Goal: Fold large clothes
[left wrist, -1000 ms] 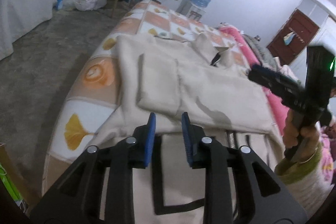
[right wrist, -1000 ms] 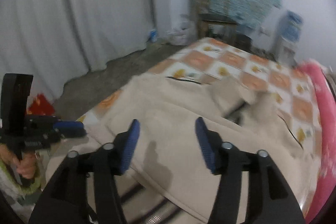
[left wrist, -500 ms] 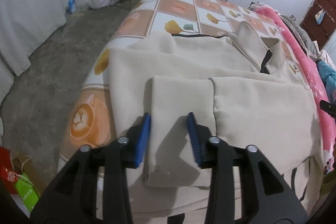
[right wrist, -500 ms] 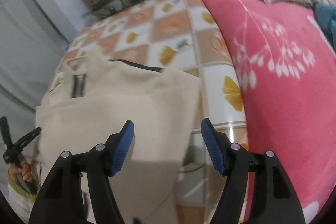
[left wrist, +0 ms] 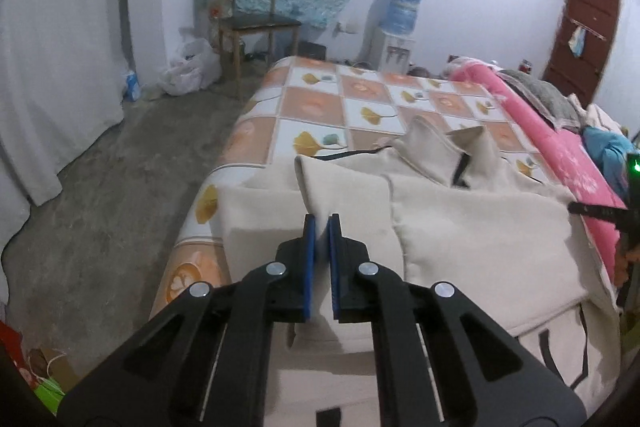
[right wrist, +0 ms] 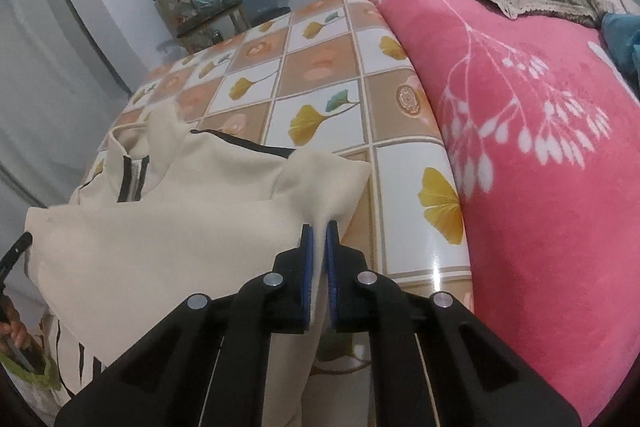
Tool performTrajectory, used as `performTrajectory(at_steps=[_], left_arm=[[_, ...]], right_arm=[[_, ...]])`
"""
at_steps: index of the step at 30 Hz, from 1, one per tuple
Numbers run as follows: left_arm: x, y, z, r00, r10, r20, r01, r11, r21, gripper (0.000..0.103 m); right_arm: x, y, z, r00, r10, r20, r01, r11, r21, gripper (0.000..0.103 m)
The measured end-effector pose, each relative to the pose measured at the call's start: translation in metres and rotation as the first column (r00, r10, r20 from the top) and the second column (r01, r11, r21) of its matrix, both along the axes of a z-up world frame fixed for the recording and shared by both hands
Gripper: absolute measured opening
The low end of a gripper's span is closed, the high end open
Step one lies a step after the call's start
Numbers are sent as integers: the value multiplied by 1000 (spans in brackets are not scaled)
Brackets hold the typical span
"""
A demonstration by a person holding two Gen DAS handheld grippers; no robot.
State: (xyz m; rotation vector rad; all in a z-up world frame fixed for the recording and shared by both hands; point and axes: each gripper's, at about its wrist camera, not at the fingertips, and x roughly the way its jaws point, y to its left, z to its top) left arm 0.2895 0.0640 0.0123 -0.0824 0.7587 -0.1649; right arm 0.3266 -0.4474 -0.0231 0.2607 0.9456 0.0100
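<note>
A cream zip-up jacket point(left wrist: 472, 235) with black trim lies spread on the bed point(left wrist: 320, 107), whose cover is a checked sheet of orange and white squares printed with ginkgo leaves. The jacket sits at the near end of the bed, collar point(left wrist: 440, 147) pointing toward the far end, with both sleeves folded in over the body.

The left gripper point(left wrist: 322, 223) has just closed — its blue pads pinch a raised fold of the jacket at the edge nearest the bare floor point(left wrist: 120, 195), and the cloth stands up in a peak from between the jaws. The right gripper point(right wrist: 319, 231) has likewise just closed on the jacket's opposite corner, the cream cloth bunched between its pads, just beside the pink floral blanket point(right wrist: 520, 147) that runs along that side of the bed. In the right wrist view a hand point(right wrist: 14, 327) shows at the lower left edge, beyond the jacket.

Beyond the far end of the bed stand a wooden chair point(left wrist: 256, 23) and a water dispenser point(left wrist: 400, 23) against the wall; a white curtain point(left wrist: 60, 47) hangs across the floor from the bed, and a dark red door point(left wrist: 580, 35) lies past the blanket side.
</note>
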Motion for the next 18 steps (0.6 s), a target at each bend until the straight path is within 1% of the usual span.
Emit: performTrajectory(at_steps=[3,4,5,6,8,9,10,11,12,13,15,16,18], left_arm=[[24,3,-35,991,32,-129,-33,999,-8,6],[28,3,-47,985,43,-167,-44,999,-2,6],[26,3,-49,986,47,-161,-48,999,-1,6],[22,1,-47,989,46,-142,-46,999,4,6],[20,1,-43,990,45,-135,-46,999,-3,6],[19,1,-43,990,44,-136,-45,999,-3,6],[20,1,-43,989,42,-139,-43,999,-2,6],[20,2,-43,989,41,-141,-42,999,-3,7],[20,2,-43,989,40,-143,-41,999,-5,7],[20,2,-44,989,40,-143,-41,999,-4,7],[21,2,-43,989,42,-141,-43,999,-4,7],[21,2,-43,989,44,-140,-45,999,-5,6],[21,4,-44,989,46,-139,-48,999,-11,6]], right_arm=[[4,-4,-10,1000,-12,-21,13,1000,28,7],[3,-3,-9,1000,-10,-22,10,1000,24,11],[1,-2,-7,1000,-8,-24,8,1000,9,20],[-1,0,-4,1000,-6,-29,5,1000,-16,32],[-15,9,10,1000,24,-9,-25,996,-81,42],[-23,15,18,998,60,8,-58,993,-103,47],[-37,29,28,991,133,27,-128,982,-141,50],[-48,42,33,979,201,35,-192,965,-178,58],[-65,63,36,952,303,35,-286,928,-237,66],[-77,78,35,928,372,17,-354,894,-276,68],[-98,108,22,875,480,-56,-468,813,-347,69],[-107,124,8,851,512,-119,-512,756,-408,69],[-117,141,-14,833,517,-197,-535,662,-525,71]])
